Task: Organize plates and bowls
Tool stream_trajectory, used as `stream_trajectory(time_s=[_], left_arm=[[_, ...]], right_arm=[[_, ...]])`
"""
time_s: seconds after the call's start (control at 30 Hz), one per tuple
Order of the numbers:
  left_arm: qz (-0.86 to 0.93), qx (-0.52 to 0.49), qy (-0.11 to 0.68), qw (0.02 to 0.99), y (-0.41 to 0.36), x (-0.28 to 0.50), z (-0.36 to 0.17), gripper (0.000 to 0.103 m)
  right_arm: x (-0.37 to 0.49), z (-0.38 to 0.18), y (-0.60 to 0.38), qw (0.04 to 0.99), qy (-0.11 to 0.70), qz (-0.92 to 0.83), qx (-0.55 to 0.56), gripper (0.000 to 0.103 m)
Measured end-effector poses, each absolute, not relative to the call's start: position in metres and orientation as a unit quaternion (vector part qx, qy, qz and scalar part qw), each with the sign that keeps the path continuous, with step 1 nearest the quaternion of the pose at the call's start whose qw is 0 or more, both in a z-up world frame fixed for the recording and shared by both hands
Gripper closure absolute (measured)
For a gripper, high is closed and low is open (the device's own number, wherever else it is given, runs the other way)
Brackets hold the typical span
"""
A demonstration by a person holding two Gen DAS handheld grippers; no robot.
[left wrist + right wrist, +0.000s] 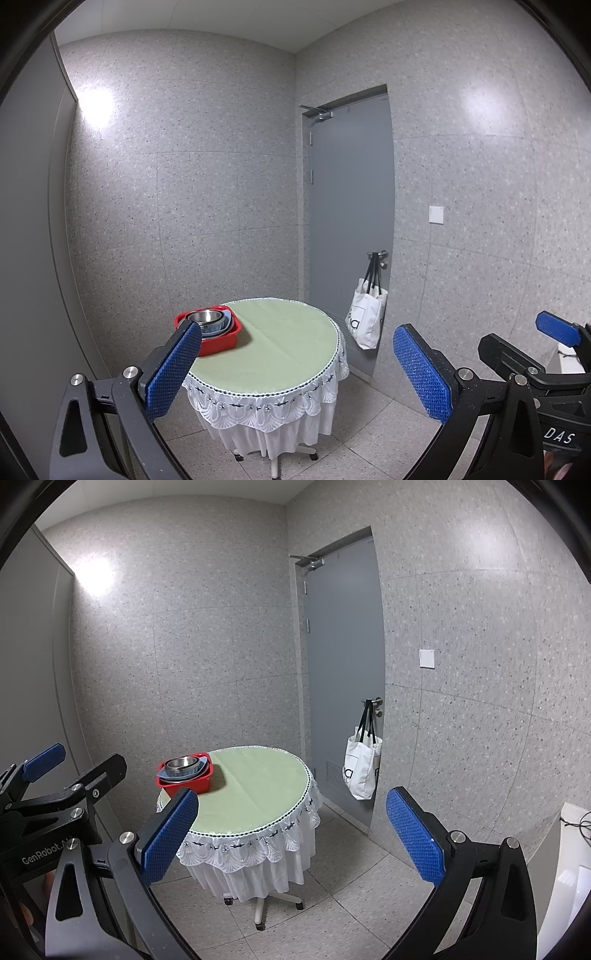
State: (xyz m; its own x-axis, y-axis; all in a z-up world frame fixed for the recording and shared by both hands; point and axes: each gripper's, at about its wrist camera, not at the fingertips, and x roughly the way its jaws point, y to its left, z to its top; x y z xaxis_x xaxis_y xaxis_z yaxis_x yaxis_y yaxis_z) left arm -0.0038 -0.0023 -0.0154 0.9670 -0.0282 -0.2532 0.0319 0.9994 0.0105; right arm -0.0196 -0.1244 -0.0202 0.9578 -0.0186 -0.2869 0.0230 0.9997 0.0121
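Note:
A red tub (216, 341) (188, 780) stands at the left edge of a round table (280, 343) (255, 794) with a green cloth. Stacked inside it are a steel bowl (205, 316) (181, 763) on top of blue-grey dishes (218, 326) (195, 772). My left gripper (295, 369) is open, held well short of the table with nothing between its blue pads. My right gripper (291, 834) is open too, equally far back and empty. Each gripper shows at the edge of the other's view: the right gripper (554, 328) and the left gripper (48, 757).
A grey door (351, 229) (343, 672) stands behind the table at right, with a white tote bag (365, 317) (360, 770) hanging on its handle. The table has a white lace skirt and a wheeled base (264, 904) on a tiled floor. A white unit (565, 878) is at far right.

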Motion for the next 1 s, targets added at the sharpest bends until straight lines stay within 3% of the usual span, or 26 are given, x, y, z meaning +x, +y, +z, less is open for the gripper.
stream_trajectory(time_s=[1.0], left_arm=[[-0.015, 0.01, 0.129, 0.991, 0.0031, -0.004, -0.0148, 0.0]], right_arm=[[-0.0169, -0.0198, -0.1269, 0.989, 0.147, -0.009, 0.009, 0.0]])
